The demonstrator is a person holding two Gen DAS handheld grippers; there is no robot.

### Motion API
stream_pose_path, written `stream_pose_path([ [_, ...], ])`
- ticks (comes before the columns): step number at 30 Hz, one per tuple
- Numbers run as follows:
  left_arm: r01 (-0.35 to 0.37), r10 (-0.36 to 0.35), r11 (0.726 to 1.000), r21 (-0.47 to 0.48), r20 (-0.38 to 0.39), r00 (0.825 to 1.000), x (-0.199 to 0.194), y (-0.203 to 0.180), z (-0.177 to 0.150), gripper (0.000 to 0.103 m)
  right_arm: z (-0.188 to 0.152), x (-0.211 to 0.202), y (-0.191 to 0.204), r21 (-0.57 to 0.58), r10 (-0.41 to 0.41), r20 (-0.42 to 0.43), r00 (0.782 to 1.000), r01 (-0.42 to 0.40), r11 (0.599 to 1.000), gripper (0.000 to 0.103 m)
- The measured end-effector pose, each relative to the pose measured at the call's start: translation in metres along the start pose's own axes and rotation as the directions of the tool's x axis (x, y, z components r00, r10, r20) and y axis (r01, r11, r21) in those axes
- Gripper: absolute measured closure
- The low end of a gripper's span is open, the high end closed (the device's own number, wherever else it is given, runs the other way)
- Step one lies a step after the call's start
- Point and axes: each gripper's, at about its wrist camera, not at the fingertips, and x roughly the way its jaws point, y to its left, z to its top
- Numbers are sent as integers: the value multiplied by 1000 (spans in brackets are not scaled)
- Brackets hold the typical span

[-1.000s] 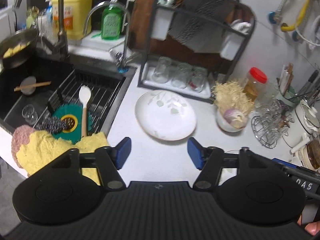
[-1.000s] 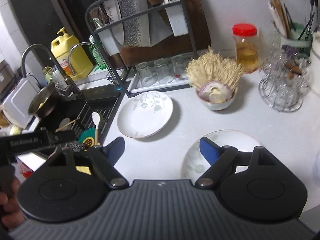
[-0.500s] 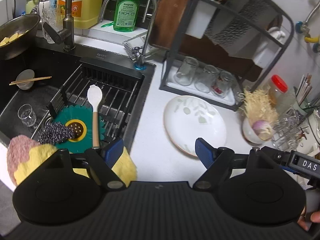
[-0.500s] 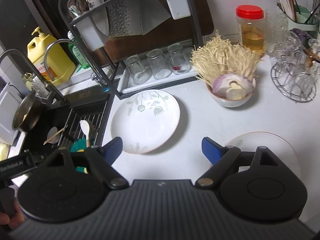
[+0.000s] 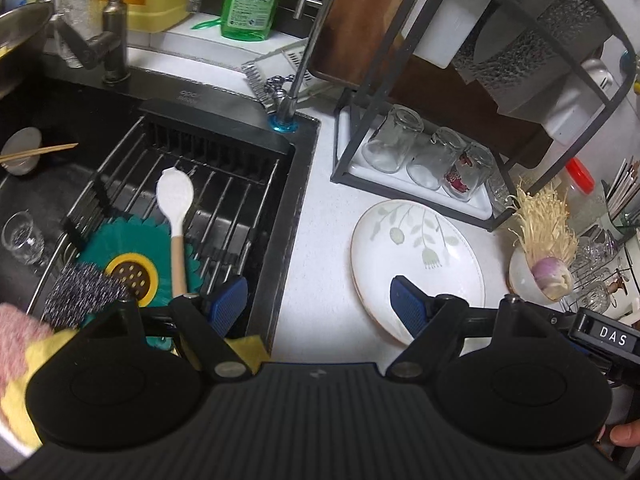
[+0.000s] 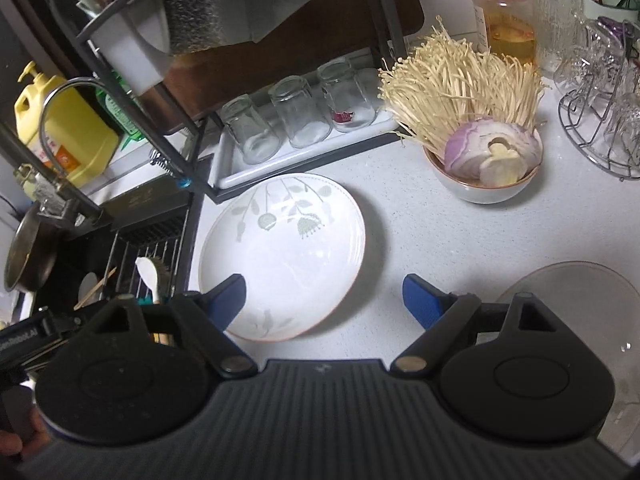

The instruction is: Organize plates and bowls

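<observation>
A white plate with a leaf pattern (image 5: pixel 416 256) (image 6: pixel 284 256) lies on the counter between the sink and the dish rack. My left gripper (image 5: pixel 316 300) is open above the counter strip beside the sink, its right fingertip over the plate's near edge. My right gripper (image 6: pixel 324 300) is open too, with its left fingertip over the plate's near left rim and nothing between the pads. A second plate (image 6: pixel 580 300) lies at the lower right, half hidden by the right gripper. A bowl (image 6: pixel 484 188) (image 5: pixel 532 280) holds enoki mushrooms and an onion.
The black sink (image 5: pixel 288 208) holds a drainer rack, a white spoon (image 5: pixel 174 208), a green mat and scrubbers. A black dish rack (image 5: pixel 412 176) (image 6: pixel 304 136) carries upturned glasses. A red-lidded jar (image 6: pixel 504 20) and a wire glass holder (image 6: pixel 600 120) stand at right.
Both grippers have come down and forward toward the leaf-pattern plate, which now looks larger. The left gripper's jaws spread wider than a second ago. The second plate slid toward the right view's edge.
</observation>
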Motion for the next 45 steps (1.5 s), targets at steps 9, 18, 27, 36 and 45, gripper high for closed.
stream_pose_path([
  [9, 46, -44, 997, 65, -45, 998, 46, -2, 27, 21, 11, 29, -2, 47, -30, -5, 1000, 31, 998, 16],
  [18, 60, -53, 994, 88, -83, 995, 85, 0, 38, 22, 9, 59, -4, 71, -79, -17, 997, 80, 994, 21],
  [27, 117, -102, 985, 125, -122, 987, 120, -9, 46, 25, 12, 87, -15, 108, -124, -17, 992, 125, 986, 30],
  [36, 144, -114, 978, 148, -197, 974, 148, -19, 46, 65, 16, 103, -18, 108, -128, 8, 992, 127, 986, 64],
  [45, 146, -104, 975, 169, -236, 966, 157, -24, 47, 91, 13, 111, -18, 90, -81, 0, 997, 81, 993, 84],
])
